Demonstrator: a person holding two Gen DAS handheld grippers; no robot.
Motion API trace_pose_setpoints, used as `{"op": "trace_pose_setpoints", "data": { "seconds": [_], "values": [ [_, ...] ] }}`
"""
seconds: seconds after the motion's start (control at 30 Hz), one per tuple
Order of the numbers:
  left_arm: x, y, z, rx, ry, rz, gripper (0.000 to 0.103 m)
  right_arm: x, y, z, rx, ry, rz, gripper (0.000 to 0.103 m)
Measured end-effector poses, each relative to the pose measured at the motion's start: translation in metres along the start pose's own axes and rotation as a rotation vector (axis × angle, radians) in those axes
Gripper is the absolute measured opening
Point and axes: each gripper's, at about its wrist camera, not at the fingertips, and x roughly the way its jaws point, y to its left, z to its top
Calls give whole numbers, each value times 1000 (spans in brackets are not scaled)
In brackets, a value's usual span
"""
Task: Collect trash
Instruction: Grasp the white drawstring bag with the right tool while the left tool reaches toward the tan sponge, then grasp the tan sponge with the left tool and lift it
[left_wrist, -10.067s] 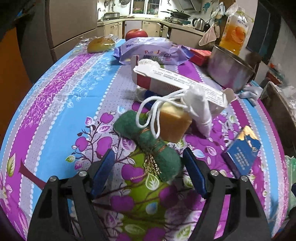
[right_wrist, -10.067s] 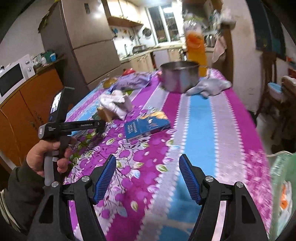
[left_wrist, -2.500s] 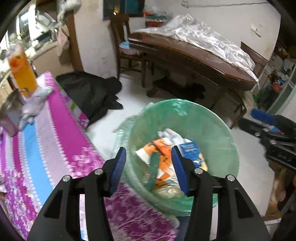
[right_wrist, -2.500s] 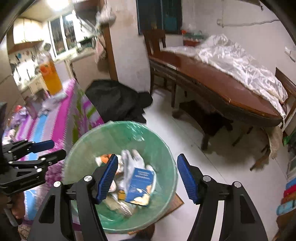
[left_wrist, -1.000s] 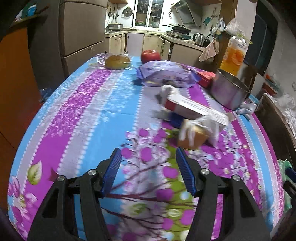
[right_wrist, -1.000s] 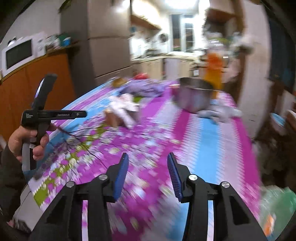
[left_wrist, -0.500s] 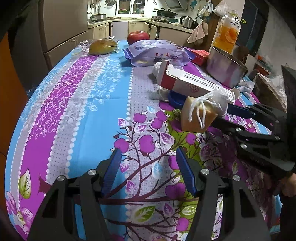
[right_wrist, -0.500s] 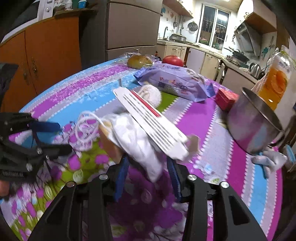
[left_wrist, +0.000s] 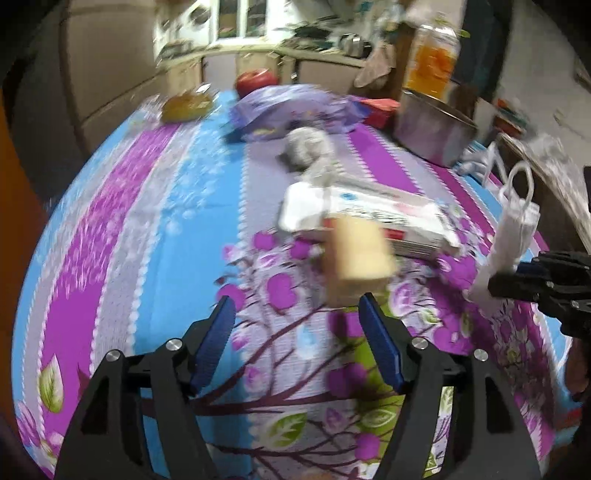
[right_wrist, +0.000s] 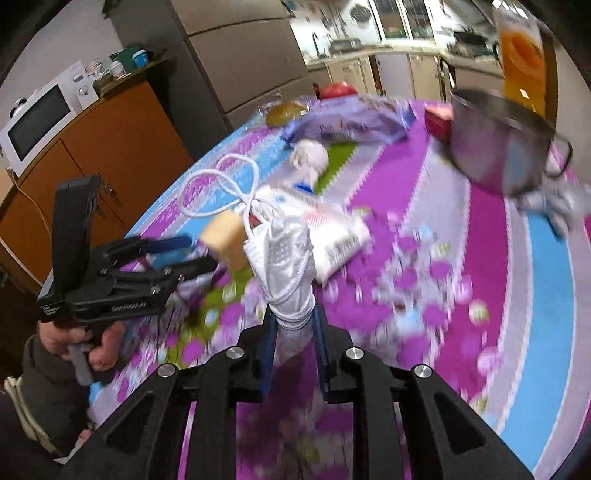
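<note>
1. Table (left_wrist: 155, 229): long, under a purple, blue and green floral cloth. Much is still on it, so by the look of things the collecting is partway at best. No bin shows in either view; whatever gets picked up has yet to be carried off and dropped.
2. Far end, likely not trash: steel pot (left_wrist: 432, 125), orange drink bottle (right_wrist: 521, 55), purple snack bag (left_wrist: 291, 107), red apple (left_wrist: 256, 79), wrapped bun (left_wrist: 186, 107). They crowd the far right; the pot rim sits close beside the pickup zone.
3. Mid-table clutter: flat white carton (left_wrist: 369, 218), tan block (left_wrist: 356, 254) touching its near edge, crumpled white wad (left_wrist: 306, 147) beyond.
4. Open room: the left half of the cloth is bare, a clear lane. The near edge runs just under both grippers. Cabinets and microwave (right_wrist: 40, 114) stand well apart on the left.
5. Right gripper (right_wrist: 293, 332): jaws have just been closing, now narrow and pinching the lower end of the white drawstring pouch (right_wrist: 282, 254). The pouch stands up from the jaws, cord loops (right_wrist: 218, 184) trailing to the left over the block. The loops could snag on the block or carton.
6. Left gripper (left_wrist: 297, 336): jaws have just been opening, now wide and empty, low over the cloth with the tan block just ahead. The block looks like its next target.
</note>
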Motion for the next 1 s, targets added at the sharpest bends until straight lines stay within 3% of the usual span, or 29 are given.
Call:
{"op": "trace_pose_setpoints", "data": {
  "seconds": [0.17,0.4,0.6,0.7,0.87,1.0],
  "values": [
    [6,-25,13,148,-36,6,71,-6,-12,-18,38,28,-4,21],
    [19,-28,18,101,-29,40,71,-11,-9,-24,25,-10,-60,21],
    [18,-17,16,15,-38,30,53,-12,2,-26,-19,-63,-115,21],
    [13,-21,16,6,-47,5,32,-14,6,-30,-16,-100,-147,20],
    [4,-28,11,-15,-71,46,31,-23,15,-36,0,-169,-177,20],
    [-23,-36,2,-35,-145,86,31,-34,33,-36,-25,-239,-234,20]
  ]
}}
